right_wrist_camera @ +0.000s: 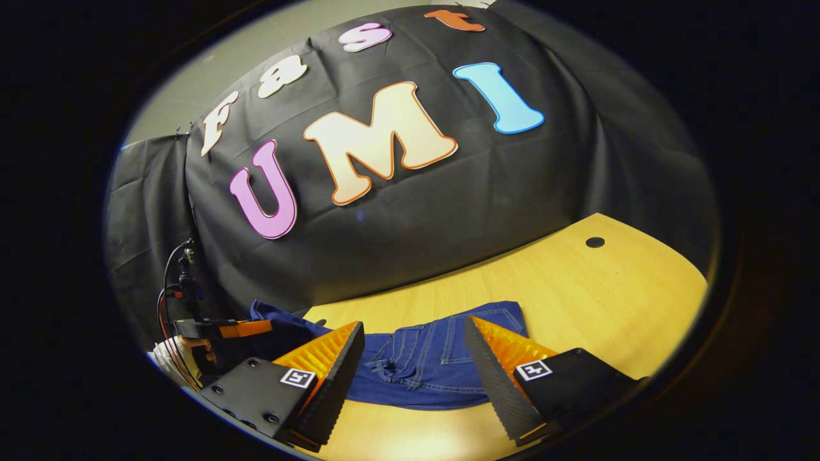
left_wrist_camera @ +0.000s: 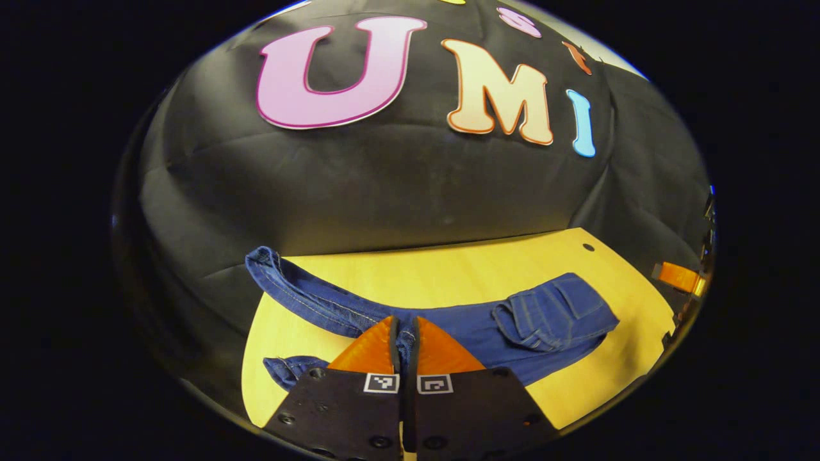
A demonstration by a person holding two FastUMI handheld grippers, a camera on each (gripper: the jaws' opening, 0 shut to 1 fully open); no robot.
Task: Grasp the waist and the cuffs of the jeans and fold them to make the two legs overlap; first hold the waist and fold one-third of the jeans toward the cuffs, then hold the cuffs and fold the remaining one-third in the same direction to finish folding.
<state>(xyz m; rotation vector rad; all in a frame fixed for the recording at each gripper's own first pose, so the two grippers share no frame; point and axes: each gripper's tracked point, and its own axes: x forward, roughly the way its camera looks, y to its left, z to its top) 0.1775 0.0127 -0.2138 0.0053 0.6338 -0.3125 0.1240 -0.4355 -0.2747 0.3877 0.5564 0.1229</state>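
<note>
Pinching a fold of denim near the cuff end, the left gripper [left_wrist_camera: 403, 339] is clamped on the jeans [left_wrist_camera: 448, 320], which lie across the near side of the table [left_wrist_camera: 448, 269], legs apparently not yet overlapped. Right gripper [right_wrist_camera: 413, 358] hovers with jaws spread over the waist [right_wrist_camera: 442, 352], likely readying its own grasp.

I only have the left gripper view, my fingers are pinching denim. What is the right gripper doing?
Observer: The right gripper is open, jaws wide, hovering above the jeans at the waist end.
Operator: Is it touching the fabric?
Observer: I cannot tell; the denim lies between its fingers, ungripped.
Operator: Anything else near the left gripper?
Observer: The right gripper view shows a hand holding the left gripper, with cables running up behind it.
</note>
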